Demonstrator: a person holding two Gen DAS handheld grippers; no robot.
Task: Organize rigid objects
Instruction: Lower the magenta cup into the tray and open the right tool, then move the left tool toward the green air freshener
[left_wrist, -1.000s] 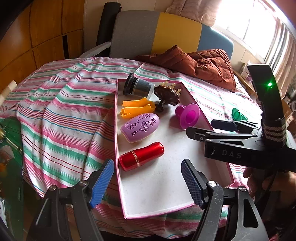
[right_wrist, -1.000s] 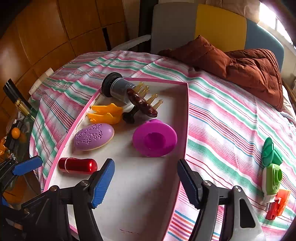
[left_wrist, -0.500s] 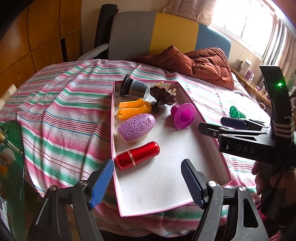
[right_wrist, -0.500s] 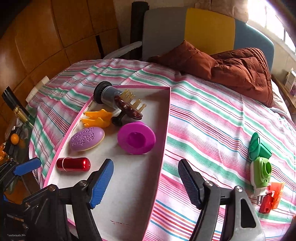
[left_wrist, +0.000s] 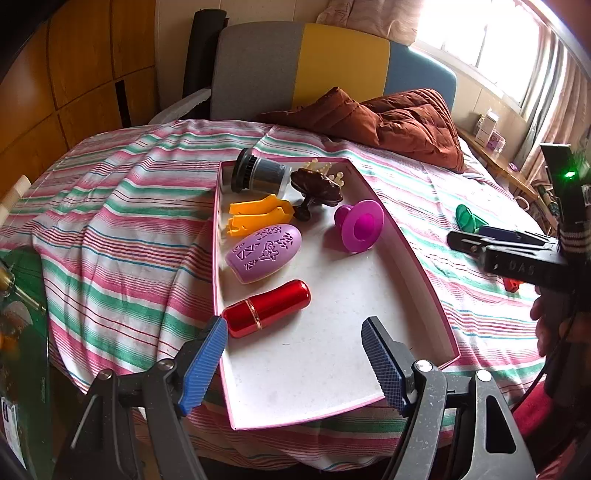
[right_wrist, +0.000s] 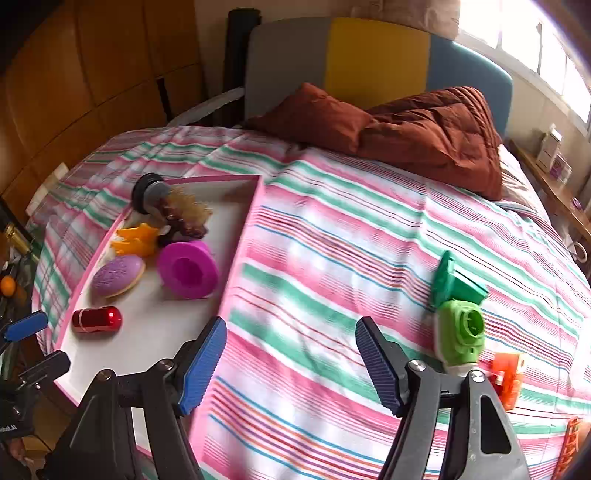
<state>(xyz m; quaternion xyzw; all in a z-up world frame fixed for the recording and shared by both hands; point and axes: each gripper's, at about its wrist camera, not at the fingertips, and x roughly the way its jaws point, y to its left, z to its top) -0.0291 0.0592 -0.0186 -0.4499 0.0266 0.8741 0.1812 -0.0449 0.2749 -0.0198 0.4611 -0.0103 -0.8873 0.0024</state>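
Observation:
A white tray with a pink rim (left_wrist: 332, 362) (right_wrist: 236, 243) lies on the striped bed. It holds a red tube (left_wrist: 267, 308) (right_wrist: 96, 319), a lilac oval case (left_wrist: 263, 253), a magenta cup (left_wrist: 359, 225) (right_wrist: 188, 269), yellow clips (left_wrist: 258, 216), a brown hair claw (left_wrist: 316, 186) and a grey cylinder (left_wrist: 258, 175). My left gripper (left_wrist: 295, 363) is open and empty over the tray's near end. My right gripper (right_wrist: 291, 365) is open and empty over the bedspread right of the tray. A green piece (right_wrist: 456, 284), a light green piece (right_wrist: 460, 334) and an orange piece (right_wrist: 508, 374) lie ahead to its right.
A rust-brown quilt (right_wrist: 424, 133) is bunched at the head of the bed, before a grey, yellow and blue headboard (right_wrist: 369, 66). A glass-topped stand (left_wrist: 22, 332) is at the bed's left edge. The right gripper's body (left_wrist: 517, 254) shows in the left wrist view.
My right gripper has swung right, off the tray and over the bedspread, toward the green and orange pieces. My left gripper has drawn back slightly. Both stay open.

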